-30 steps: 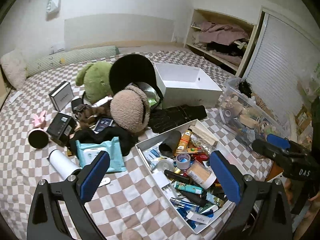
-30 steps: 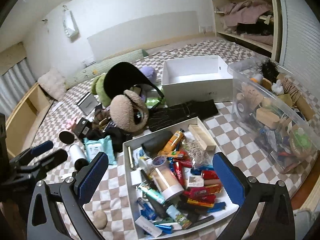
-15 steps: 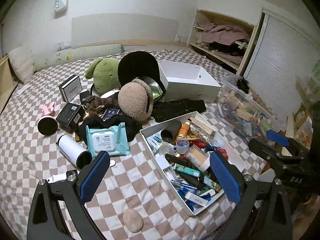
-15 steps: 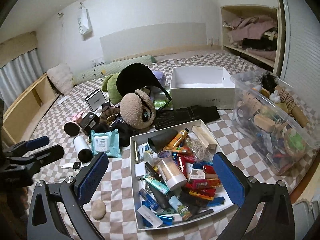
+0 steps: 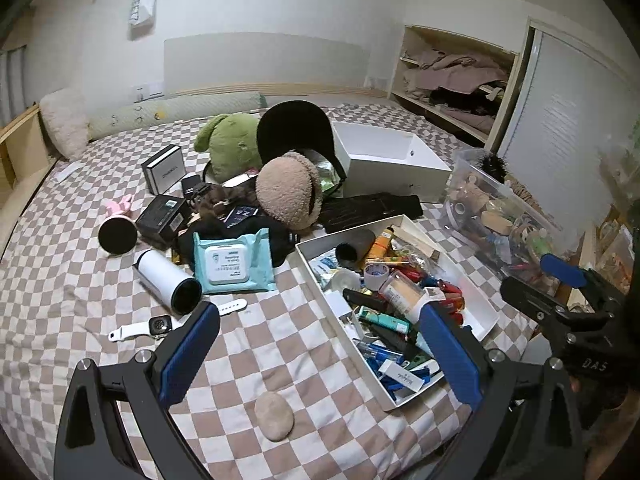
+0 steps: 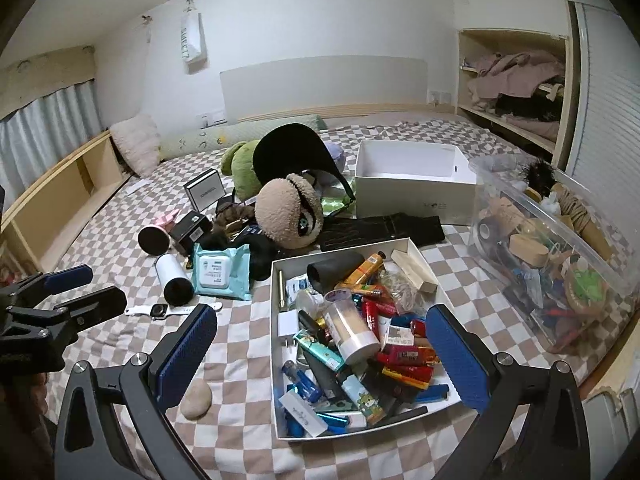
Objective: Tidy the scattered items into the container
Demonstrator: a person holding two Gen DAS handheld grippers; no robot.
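Since a second ago we have drawn both grippers back and up from the bed, so a smartwatch and a beige stone that lay below the frame then now show on the checked bedspread; the left gripper hangs wide open with nothing between its blue pads, and the right gripper is just as wide and just as empty; each shows at the edge of the other's view. We count three containers: one shallow white tray heaped with tubes, pens and bottles near the bed's edge; one empty white box behind it; one clear bin full of odds and ends to the right. Still loose on the bedspread we count one white cylinder with a black end, one pack of wipes just beside it, one black-faced round thing, two small black boxes, one white-edged box, one green plush toy, one black cap, one fuzzy beige earmuff and one pair of black gloves lying between tray and box; the stone sits alone, nearest the left gripper.
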